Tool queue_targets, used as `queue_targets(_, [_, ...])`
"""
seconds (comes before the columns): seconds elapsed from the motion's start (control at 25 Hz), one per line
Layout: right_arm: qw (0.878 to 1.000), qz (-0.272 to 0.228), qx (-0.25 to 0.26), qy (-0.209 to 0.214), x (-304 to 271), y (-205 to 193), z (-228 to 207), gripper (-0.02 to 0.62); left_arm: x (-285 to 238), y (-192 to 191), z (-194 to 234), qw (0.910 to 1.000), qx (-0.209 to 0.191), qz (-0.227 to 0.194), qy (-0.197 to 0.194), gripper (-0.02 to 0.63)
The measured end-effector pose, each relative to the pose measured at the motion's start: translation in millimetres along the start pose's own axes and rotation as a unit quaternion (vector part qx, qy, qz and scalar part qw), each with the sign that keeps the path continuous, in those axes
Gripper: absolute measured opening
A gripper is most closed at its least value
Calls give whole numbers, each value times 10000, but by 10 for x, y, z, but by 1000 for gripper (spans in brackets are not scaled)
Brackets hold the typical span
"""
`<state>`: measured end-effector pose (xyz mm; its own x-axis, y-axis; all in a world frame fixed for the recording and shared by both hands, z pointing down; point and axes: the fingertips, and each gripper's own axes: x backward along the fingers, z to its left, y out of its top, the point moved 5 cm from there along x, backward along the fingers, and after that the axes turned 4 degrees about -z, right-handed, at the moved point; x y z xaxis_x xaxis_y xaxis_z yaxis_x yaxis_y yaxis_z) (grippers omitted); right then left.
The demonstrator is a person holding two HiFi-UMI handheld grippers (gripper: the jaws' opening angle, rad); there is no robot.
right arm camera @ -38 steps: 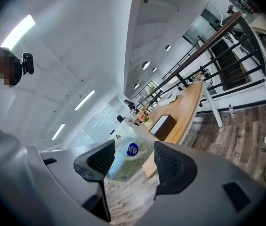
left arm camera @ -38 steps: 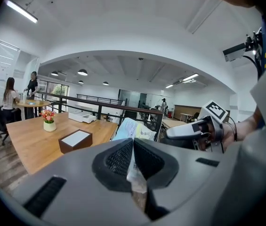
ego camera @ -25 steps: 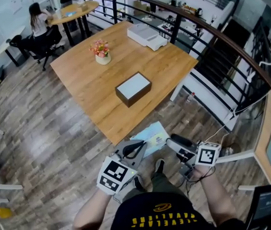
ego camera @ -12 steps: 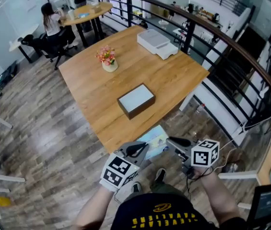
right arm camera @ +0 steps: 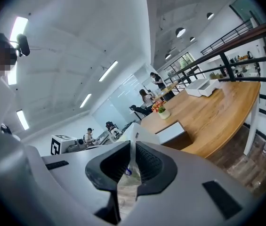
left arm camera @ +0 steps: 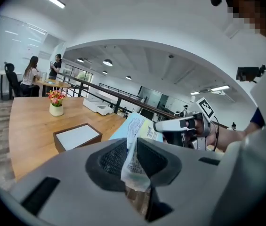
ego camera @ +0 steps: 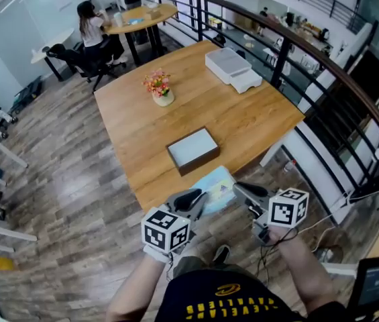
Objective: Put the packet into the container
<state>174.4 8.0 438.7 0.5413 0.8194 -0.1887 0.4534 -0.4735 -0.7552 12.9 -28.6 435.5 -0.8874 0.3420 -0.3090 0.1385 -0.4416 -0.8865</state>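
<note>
The packet (ego camera: 216,192), pale blue with print, hangs in the air just short of the wooden table's near edge, between both grippers. My left gripper (ego camera: 196,197) has the packet's left end (left arm camera: 135,126) between its jaws, which are opening and leave a small gap. My right gripper (ego camera: 237,189) is closing on the packet's right edge (right arm camera: 133,134), and its pads pinch it. The container (ego camera: 192,149), a dark brown box with a white inside, stands on the table beyond the packet. It also shows as the box (left arm camera: 76,136) in the left gripper view and the box (right arm camera: 173,131) in the right gripper view.
On the wooden table (ego camera: 243,113) stand a flower pot (ego camera: 162,89) and a stack of white boxes (ego camera: 233,69) at its far end. A dark railing (ego camera: 310,66) runs along the right. People sit at a round table (ego camera: 135,19) far off. Wood-look floor lies to the left.
The right gripper has come in to the packet's right edge and closed on it. The left gripper's jaws have parted a little. Both grippers and the packet are nearer the table.
</note>
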Motion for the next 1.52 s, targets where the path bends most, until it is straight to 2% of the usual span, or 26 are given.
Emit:
queue_targets(0.32, [10000,40,-35,33,-133,92,-187,40,174,-137,210,9944,971,-318,262,106])
queue_targets(0.48, [10000,37,-48,-57,-281,169,-342,40,142,-277,441,9856,1613,-327,392,107])
queue_targets(0.6, [9999,116,-47,-90,-399,213,-466,40,-34,-332,535,9741,2210,-333,342,129])
queue_targets(0.68, [9999,132,-58,-36,-511,271,-503,40,-164,-317,599,9678,2466,-347,357,161])
queue_targets(0.88, [9996,259,-85,-52,-818,442,-615,40,-412,-287,847,9684,2460,-103,402,177])
queue_targets(1.04, [9994,283,-198,-18,-1104,558,-691,40,-530,-232,1116,9661,2553,-129,364,176])
queue_targets(1.2, [9989,367,-267,-88,-1298,608,-803,40,-621,-280,1375,9668,2500,62,526,176])
queue_targets(1.4, [9986,419,-314,10,-1549,676,-808,40,-714,-298,1616,9605,2741,13,478,175])
queue_targets(1.52, [9981,479,-391,-50,-1673,676,-861,40,-740,-265,1764,9596,2774,8,469,104])
